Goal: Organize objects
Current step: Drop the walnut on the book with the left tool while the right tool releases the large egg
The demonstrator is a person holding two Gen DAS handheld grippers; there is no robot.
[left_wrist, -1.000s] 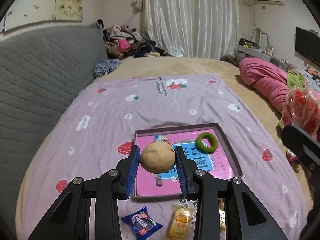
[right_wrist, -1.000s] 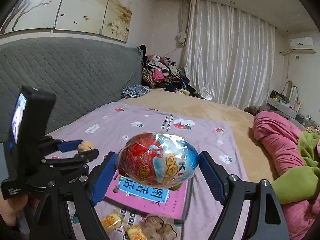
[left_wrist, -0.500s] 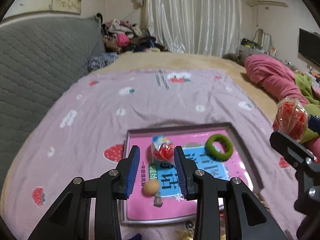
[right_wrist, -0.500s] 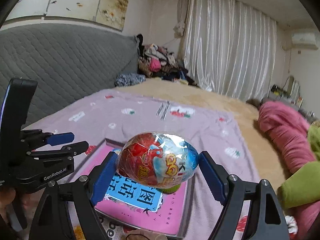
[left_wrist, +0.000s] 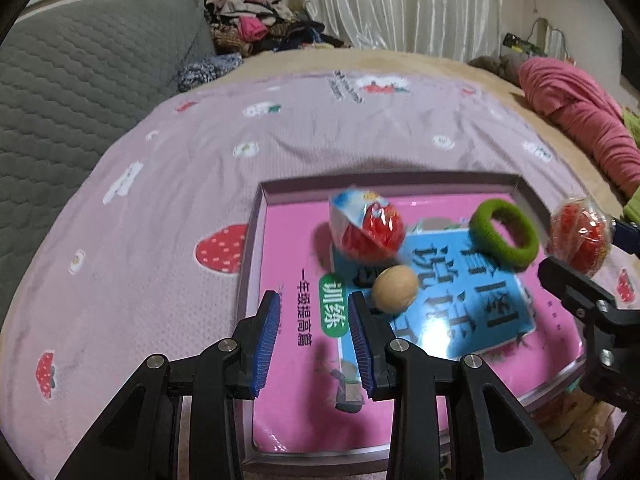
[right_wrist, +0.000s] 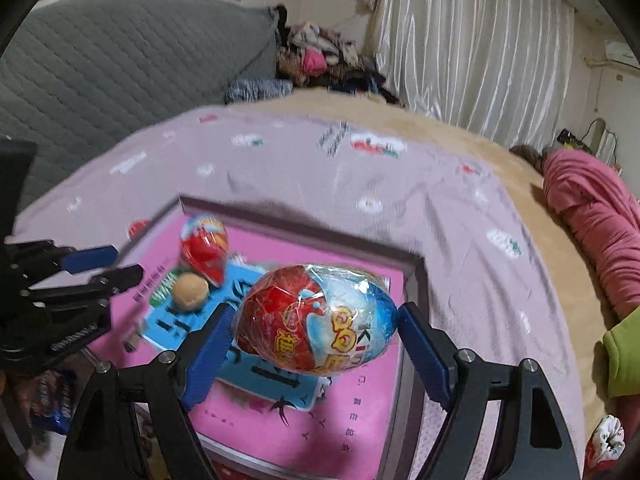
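Note:
A grey-rimmed tray (left_wrist: 256, 216) (right_wrist: 412, 280) lined with a pink book lies on the purple strawberry blanket. In it lie a tan walnut (left_wrist: 395, 289) (right_wrist: 190, 291), a red and blue wrapped toy egg (left_wrist: 366, 228) (right_wrist: 205, 246) and a green hair ring (left_wrist: 505, 231). My left gripper (left_wrist: 314, 330) (right_wrist: 104, 266) is open and empty over the tray's near left part, just left of the walnut. My right gripper (right_wrist: 316, 340) is shut on a second wrapped toy egg (right_wrist: 316, 326) (left_wrist: 580, 236), held above the tray's right side.
Snack packets (right_wrist: 52, 400) lie on the blanket in front of the tray. A grey quilted headboard (left_wrist: 80, 80) stands at the left. A pink quilt (left_wrist: 580, 120) lies at the right and a clothes pile (left_wrist: 256, 28) at the back.
My left gripper has let go of the walnut, which now lies in the tray, and stands open above it. Both grippers have moved in over the tray; the right still holds its egg.

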